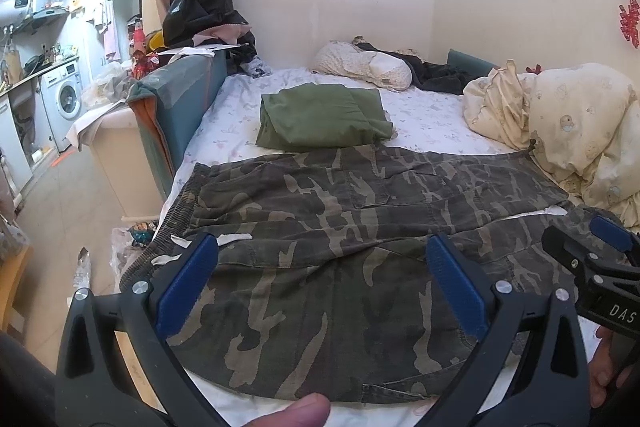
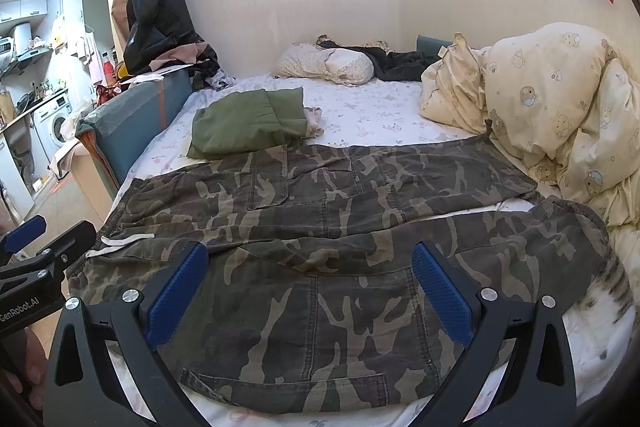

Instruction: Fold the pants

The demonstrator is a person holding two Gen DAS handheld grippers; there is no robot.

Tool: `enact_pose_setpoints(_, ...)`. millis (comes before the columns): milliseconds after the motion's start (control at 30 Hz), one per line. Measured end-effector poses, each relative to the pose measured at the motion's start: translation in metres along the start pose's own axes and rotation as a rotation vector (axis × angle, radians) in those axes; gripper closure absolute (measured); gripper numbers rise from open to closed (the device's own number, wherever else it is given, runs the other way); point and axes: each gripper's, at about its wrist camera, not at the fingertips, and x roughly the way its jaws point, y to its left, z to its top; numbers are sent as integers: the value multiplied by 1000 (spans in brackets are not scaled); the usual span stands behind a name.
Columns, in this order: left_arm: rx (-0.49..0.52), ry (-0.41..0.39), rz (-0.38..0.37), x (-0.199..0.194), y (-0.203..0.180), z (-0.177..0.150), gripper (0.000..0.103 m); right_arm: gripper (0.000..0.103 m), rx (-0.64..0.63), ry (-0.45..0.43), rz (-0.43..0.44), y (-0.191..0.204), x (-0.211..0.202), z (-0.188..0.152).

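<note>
Camouflage pants (image 1: 340, 227) lie spread flat across the near part of the bed, waistband with white drawstring at the left, legs running right. They also show in the right wrist view (image 2: 320, 223). My left gripper (image 1: 322, 251) is open and empty, hovering over the waist end of the pants. My right gripper (image 2: 310, 259) is open and empty, hovering over the near leg. The right gripper shows at the right edge of the left wrist view (image 1: 592, 255), and the left gripper at the left edge of the right wrist view (image 2: 40, 251).
A folded green garment (image 1: 324, 117) lies on the floral bed sheet (image 1: 424, 115) behind the pants. A cream duvet (image 2: 560, 115) is heaped at the right. A pillow (image 2: 328, 65) and dark clothes lie by the far wall. A teal bed board (image 1: 176, 107) stands at the left, kitchen beyond.
</note>
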Motion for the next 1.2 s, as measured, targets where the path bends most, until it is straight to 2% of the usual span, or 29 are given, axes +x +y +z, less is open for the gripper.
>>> enact_pose_setpoints(1200,5,-7,-12,-1,-3,-3,1,0,-10,2,-4,1,0,-2)
